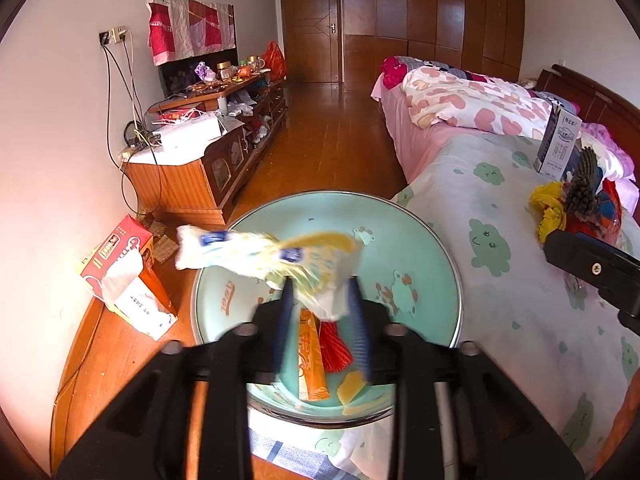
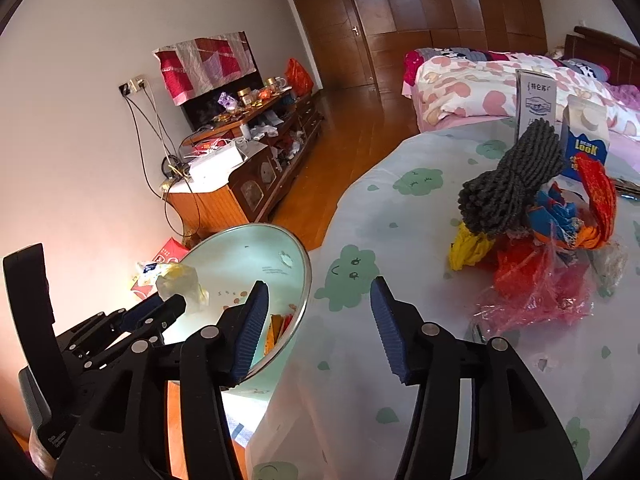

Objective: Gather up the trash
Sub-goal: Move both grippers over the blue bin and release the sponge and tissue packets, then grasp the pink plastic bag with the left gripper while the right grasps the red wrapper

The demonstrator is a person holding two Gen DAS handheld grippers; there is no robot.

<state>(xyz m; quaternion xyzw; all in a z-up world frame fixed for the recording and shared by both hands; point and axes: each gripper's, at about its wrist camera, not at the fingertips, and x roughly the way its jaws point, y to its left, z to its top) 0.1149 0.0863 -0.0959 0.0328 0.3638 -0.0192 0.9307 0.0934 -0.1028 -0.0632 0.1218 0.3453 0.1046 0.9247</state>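
Left wrist view: left hand-held gripper (image 1: 320,292) released, crumpled plastic wrapper (image 1: 264,256) over basin (image 1: 440,248); light, limp, pinch any fold; right hand-held gripper (image 2: 320,304) empty, parted.

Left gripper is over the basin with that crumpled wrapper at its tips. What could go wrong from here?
1. The crumpled wrapper sticks out past the basin's left rim, so it may drop onto the floor near the tissue box.
2. The basin sits at the bed's edge; the left gripper could nudge or tip it.
3. The right gripper, open and empty, faces the trash pile; its loose red plastic may snag and drag neighbours.
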